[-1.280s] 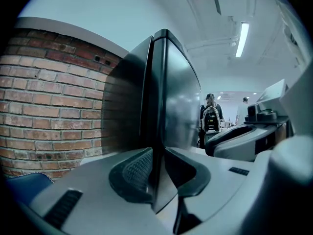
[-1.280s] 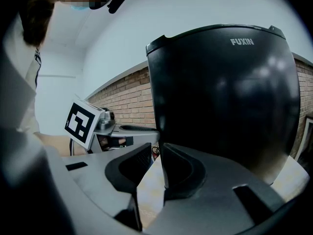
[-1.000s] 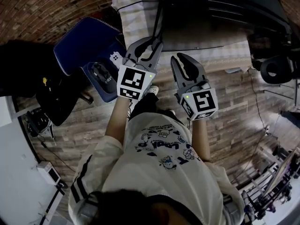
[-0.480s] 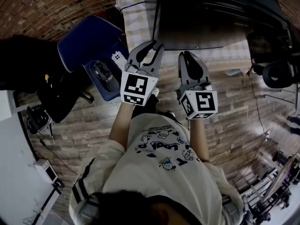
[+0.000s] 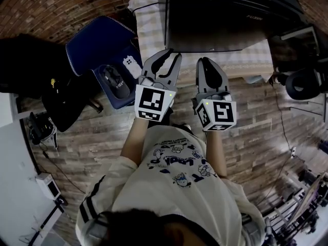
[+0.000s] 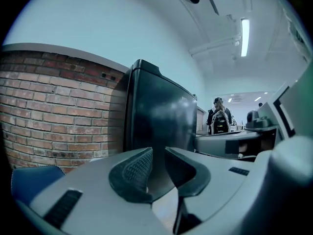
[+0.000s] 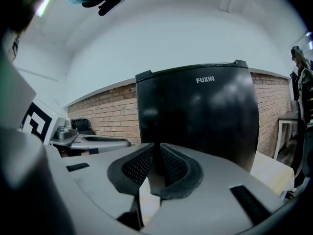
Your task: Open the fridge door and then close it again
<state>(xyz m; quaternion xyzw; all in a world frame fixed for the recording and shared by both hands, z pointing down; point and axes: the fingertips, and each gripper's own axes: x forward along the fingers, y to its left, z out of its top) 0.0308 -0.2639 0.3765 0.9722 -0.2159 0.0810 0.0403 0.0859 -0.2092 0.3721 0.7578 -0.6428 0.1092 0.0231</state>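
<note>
A small black fridge (image 5: 220,19) stands on a table with a checked cloth (image 5: 148,19), its door shut. In the right gripper view the fridge (image 7: 200,116) fills the middle, front face toward me. The left gripper view shows the fridge (image 6: 156,111) from its left corner. My left gripper (image 5: 166,56) is held just short of the fridge, level, open with a small gap (image 6: 157,153) and nothing in it. My right gripper (image 5: 206,63) hovers beside it, a little nearer the fridge's middle. Its jaws are closing to a thin slit (image 7: 157,151), with nothing between them.
A blue padded chair (image 5: 97,45) with a dark mouse-like object (image 5: 114,81) sits left of the table, and a black bag (image 5: 46,70) beyond it. A brick wall (image 6: 54,116) runs behind. An office chair (image 5: 302,81) and desks are at right. A person (image 6: 220,116) stands far off.
Both grippers have moved forward and slightly up, closer to the fridge front. The right gripper's jaws have narrowed from a clear gap to a slit. The left jaws are unchanged.
</note>
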